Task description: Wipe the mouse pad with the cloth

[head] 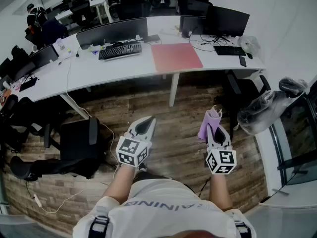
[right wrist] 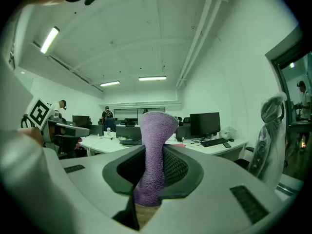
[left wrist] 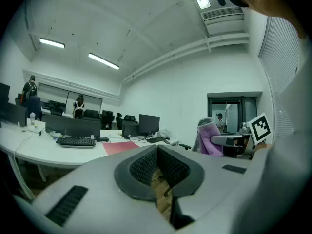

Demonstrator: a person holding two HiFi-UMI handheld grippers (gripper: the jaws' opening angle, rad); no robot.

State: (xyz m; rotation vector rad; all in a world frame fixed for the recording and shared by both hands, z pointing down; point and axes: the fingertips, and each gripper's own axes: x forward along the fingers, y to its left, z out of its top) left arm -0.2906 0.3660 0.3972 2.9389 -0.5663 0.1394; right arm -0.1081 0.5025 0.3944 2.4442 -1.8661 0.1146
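A pink mouse pad (head: pixel 176 56) lies flat on the long white desk (head: pixel 124 71), right of a black keyboard (head: pixel 120 50); it also shows far off as a pink strip (left wrist: pixel 122 146) in the left gripper view. My right gripper (head: pixel 213 126) is shut on a purple cloth (head: pixel 209 123), which stands up between the jaws (right wrist: pixel 153 155). My left gripper (head: pixel 146 126) is shut with nothing in it (left wrist: pixel 157 165). Both grippers hang over the wooden floor, well short of the desk.
Monitors (head: pixel 112 32) and a second keyboard (head: pixel 229 50) stand on the desk. A black chair (head: pixel 74 143) is at the left, a plastic-covered chair (head: pixel 265 108) at the right. People stand at the far desks (head: pixel 34 19). A white desk leg (head: pixel 173 89) faces me.
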